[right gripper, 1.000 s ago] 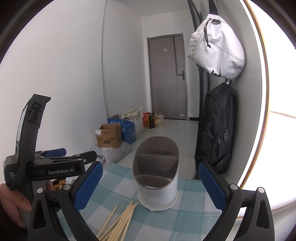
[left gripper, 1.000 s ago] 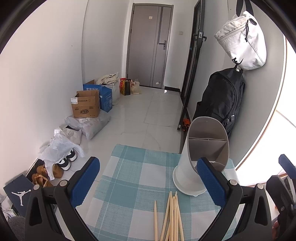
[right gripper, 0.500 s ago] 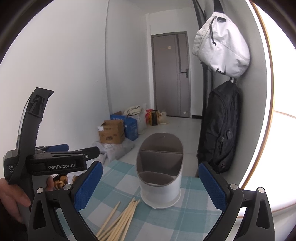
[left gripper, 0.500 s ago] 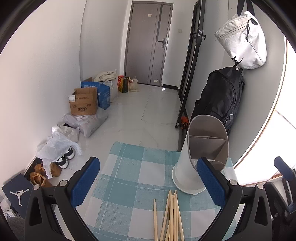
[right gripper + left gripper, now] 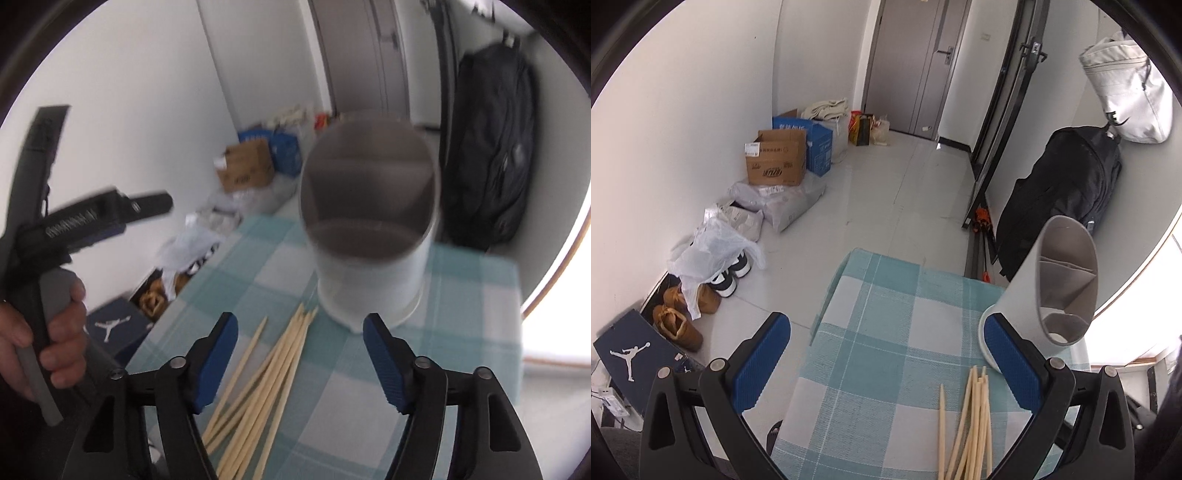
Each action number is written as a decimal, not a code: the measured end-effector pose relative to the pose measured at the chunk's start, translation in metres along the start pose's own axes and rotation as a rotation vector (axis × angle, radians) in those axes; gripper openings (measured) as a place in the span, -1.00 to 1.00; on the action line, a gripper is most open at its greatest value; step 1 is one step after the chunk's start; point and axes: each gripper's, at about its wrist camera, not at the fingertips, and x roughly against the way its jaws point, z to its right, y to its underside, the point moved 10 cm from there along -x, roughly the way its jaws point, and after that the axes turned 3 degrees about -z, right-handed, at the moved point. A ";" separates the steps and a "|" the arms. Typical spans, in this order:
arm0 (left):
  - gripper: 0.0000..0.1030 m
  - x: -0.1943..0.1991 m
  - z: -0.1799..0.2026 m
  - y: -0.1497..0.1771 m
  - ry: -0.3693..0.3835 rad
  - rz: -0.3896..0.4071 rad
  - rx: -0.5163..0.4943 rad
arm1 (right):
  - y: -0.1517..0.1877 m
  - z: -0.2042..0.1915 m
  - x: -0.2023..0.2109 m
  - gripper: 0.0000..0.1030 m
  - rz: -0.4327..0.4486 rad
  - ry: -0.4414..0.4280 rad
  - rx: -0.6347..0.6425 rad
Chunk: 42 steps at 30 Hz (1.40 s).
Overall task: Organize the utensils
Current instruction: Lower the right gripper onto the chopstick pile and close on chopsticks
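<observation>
A bundle of several wooden chopsticks (image 5: 273, 373) lies on the teal checked tablecloth (image 5: 461, 295), tips toward a white utensil holder (image 5: 369, 288) with grey compartments. My right gripper (image 5: 300, 332) hovers over the chopsticks' tips; its jaws are closing, and the sticks lie below the gap, untouched by the pads. In the left wrist view the chopsticks (image 5: 971, 424) sit low right and the holder (image 5: 1023, 306) stands behind the right finger. My left gripper (image 5: 886, 350) is open over bare cloth with nothing between its fingers.
A hand (image 5: 62, 325) holds the left gripper's handle at the left edge. The table's far edge (image 5: 908, 262) drops to a tiled floor with cardboard boxes (image 5: 775, 162), shoes (image 5: 679, 325) and bags. A black backpack (image 5: 1067, 192) hangs on the right wall.
The right gripper has tipped down and dropped toward the chopsticks, and its jaws have narrowed. The left gripper has dipped and shifted slightly; it stays open.
</observation>
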 end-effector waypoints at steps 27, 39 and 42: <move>0.98 -0.031 -0.023 0.006 0.068 -0.177 0.127 | 0.009 0.016 -0.064 -1.00 -0.242 0.002 -0.192; 0.98 -0.034 -0.018 0.012 0.059 -0.198 0.109 | 0.011 0.030 -0.058 -0.92 -0.253 0.011 -0.225; 0.98 -0.035 -0.019 0.012 0.059 -0.202 0.111 | 0.009 0.024 -0.063 -0.88 -0.253 0.001 -0.218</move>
